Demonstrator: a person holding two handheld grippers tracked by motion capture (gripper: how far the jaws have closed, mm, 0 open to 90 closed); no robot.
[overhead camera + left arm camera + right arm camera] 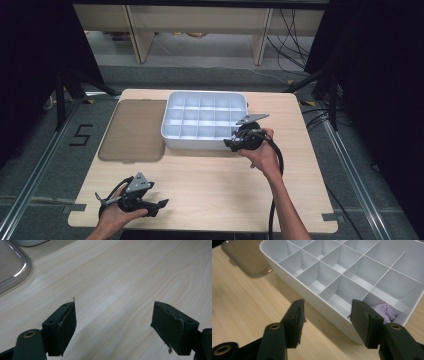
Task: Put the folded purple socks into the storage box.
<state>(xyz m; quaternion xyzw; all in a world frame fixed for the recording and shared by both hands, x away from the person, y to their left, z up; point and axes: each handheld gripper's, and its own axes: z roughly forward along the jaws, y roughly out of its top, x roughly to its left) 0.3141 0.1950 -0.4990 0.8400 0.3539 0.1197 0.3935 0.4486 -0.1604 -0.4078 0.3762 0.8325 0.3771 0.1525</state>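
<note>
Purple cloth (385, 310) lies in divided box's (317, 302) corner compartment.

This looks like a lab or recording studio set up for data capture, not a home. A single light wooden table (210, 200) stands on grey carpeted floor (45, 150), hemmed in left and right by black curtains (35, 65). Metal rails (30, 185) run along the floor beside the table's left and right edges, and a "5" in black tape (81, 135) marks the floor near its far left corner. Loose cables (295, 40) trail across the floor beyond the far edge, in front of plain wooden furniture legs (260, 37).
</note>
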